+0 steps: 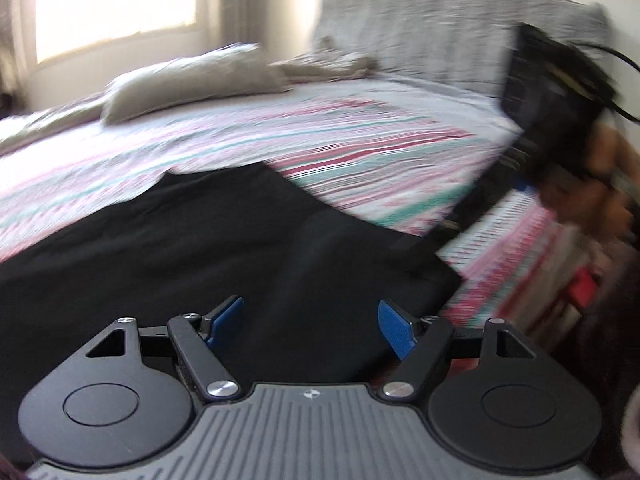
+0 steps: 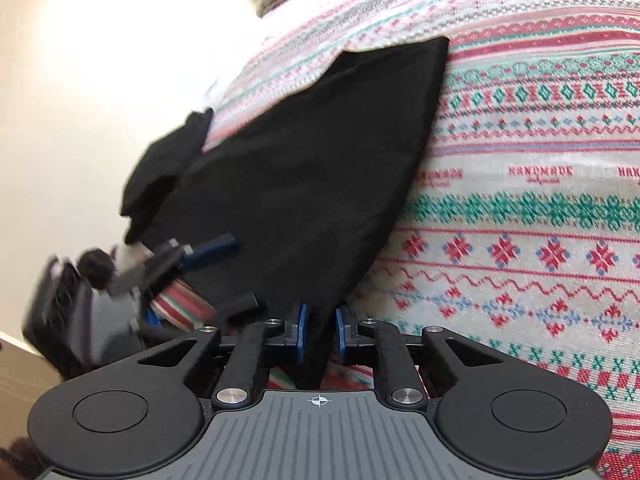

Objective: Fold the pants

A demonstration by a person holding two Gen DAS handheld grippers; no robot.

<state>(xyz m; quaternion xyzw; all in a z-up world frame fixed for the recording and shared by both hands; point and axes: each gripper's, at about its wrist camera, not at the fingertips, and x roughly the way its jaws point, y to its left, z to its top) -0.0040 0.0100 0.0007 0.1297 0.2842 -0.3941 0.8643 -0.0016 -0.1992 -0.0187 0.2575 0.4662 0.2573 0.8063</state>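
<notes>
The right gripper (image 2: 319, 330) pinches an edge of the black pants (image 2: 304, 168) at bottom centre. The left gripper (image 1: 310, 322) stands wide open and empty above the pants on the patterned bedspread (image 2: 520, 208).

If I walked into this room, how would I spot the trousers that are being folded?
Look at the bed covered by a white bedspread with red and green knitted-style bands. Lying flat on it, near its edge, is a plain black pair of cloth pants. It is the only dark, patternless thing on that busy cover, unlike the beige pillows further up.
</notes>
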